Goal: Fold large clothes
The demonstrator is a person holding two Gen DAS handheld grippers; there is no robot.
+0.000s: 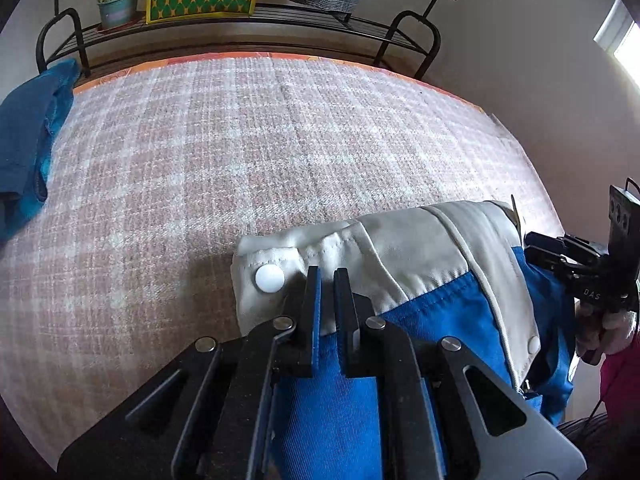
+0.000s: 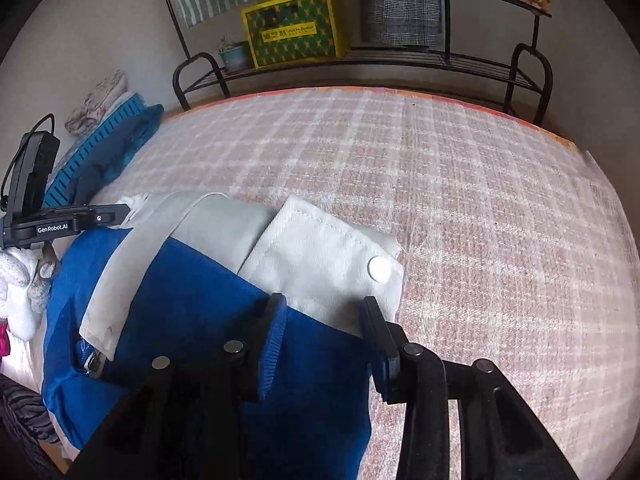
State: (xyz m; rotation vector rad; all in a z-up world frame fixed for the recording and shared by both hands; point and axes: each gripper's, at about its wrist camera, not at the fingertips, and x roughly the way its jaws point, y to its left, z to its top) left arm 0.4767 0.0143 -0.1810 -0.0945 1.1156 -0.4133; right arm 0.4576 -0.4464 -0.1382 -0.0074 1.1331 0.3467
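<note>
Pinched in the nearly closed left tongs (image 1: pixel 327 280), the blue-and-white jacket (image 1: pixel 400 264) is held at the near edge of the checked worktop (image 1: pixel 280 140), ready for folding, while the right tongs (image 2: pixel 324 312) are spread around its cuff.

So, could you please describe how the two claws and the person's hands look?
Both claws are black linkages with silver pivot pins and flat fingers lined in blue. One body reads GenRobot.AI, with a black cable looped behind. The hands wear white knit gloves; a pink sleeve shows.
</note>
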